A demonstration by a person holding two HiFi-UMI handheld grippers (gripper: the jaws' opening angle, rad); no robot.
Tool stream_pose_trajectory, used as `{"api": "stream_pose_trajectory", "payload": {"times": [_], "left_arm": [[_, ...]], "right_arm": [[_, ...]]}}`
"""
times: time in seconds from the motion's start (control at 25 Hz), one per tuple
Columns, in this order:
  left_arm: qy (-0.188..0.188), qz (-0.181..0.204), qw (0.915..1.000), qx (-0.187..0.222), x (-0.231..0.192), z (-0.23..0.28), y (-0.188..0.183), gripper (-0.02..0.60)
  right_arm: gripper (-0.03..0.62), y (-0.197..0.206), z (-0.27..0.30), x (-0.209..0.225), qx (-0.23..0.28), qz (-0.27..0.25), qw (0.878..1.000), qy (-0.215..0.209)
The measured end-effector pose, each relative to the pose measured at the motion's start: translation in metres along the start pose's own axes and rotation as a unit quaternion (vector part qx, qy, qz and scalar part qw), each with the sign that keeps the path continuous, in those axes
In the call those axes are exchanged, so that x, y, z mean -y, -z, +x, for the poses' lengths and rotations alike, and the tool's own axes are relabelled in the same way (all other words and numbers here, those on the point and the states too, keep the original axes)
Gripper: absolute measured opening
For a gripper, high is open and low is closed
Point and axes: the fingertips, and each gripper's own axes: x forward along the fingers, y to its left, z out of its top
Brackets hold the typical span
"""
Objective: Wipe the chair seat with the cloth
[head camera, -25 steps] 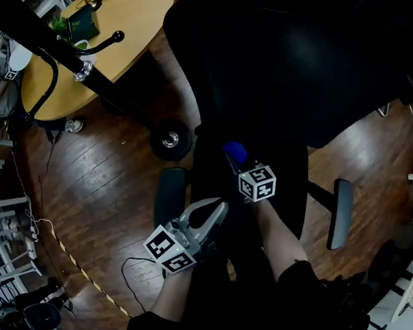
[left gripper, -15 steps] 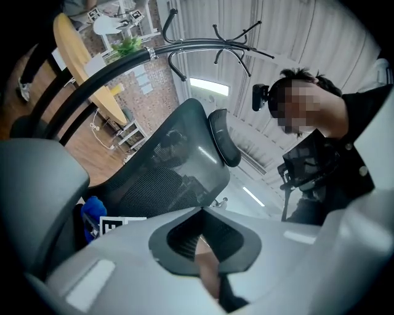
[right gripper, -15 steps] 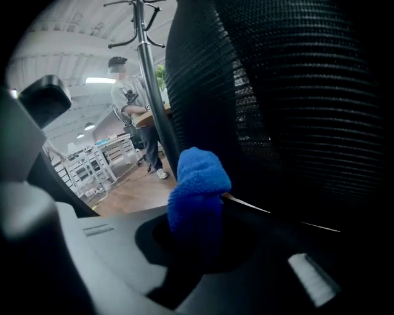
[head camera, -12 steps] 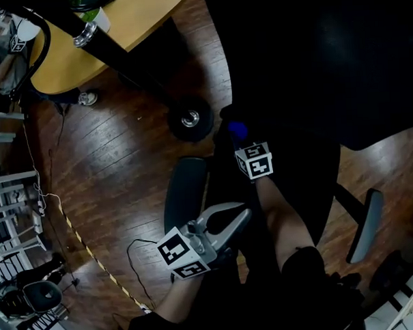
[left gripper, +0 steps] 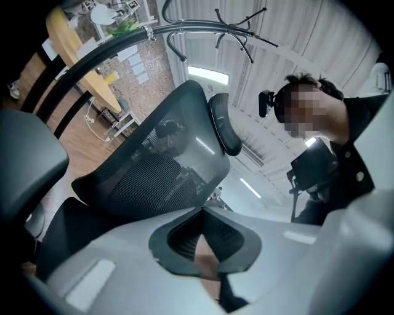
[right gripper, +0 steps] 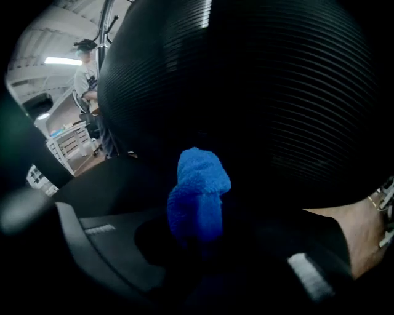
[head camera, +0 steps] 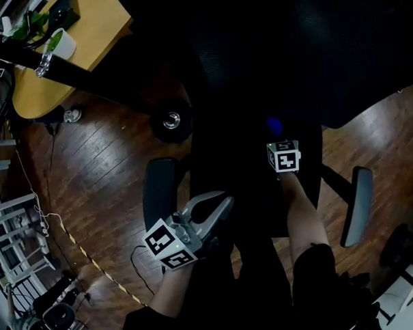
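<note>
the left gripper (head camera: 224,204) is hovering idle at the near left of the chair seat (head camera: 241,173), jaws closed on nothing. the right gripper (head camera: 276,136) is clamping the blue cloth (right gripper: 197,197) near the backrest (right gripper: 258,92). the wiping is likely in hand; next, the cloth is needing a pressed sweep across the seat.

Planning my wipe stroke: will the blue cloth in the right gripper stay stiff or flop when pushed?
Likely floppy: the blue cloth bunches into a soft wad at the jaws of the right gripper. Probably light; its fuzzy nap should drag, not slide, on the chair seat.
</note>
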Motion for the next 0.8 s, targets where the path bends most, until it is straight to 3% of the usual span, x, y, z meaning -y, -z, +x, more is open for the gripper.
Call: {"api": "stream_pose_trajectory", "payload": {"times": [0.2,0.36,0.64,0.8], "left_arm": [[0.004,-0.002,0.9999,-0.012,-0.002,0.003,0.004,-0.008],[0.009,-0.004,0.9997,-0.02,0.002,0.011,0.009,-0.008],[0.013,-0.003,0.9998,-0.018,0.001,0.015,0.007,-0.008],[0.013,-0.004,0.9999,-0.006,0.006,0.012,0.002,-0.008]], "right_arm": [[0.038,0.026,-0.051,0.082,-0.02,0.011,0.997,0.076],[0.038,0.04,-0.075,0.121,-0.016,0.034,0.994,0.1],[0.038,0.041,-0.076,0.125,-0.014,0.054,0.995,0.083],[0.038,0.015,-0.07,0.091,0.012,0.024,0.998,0.057]]}}
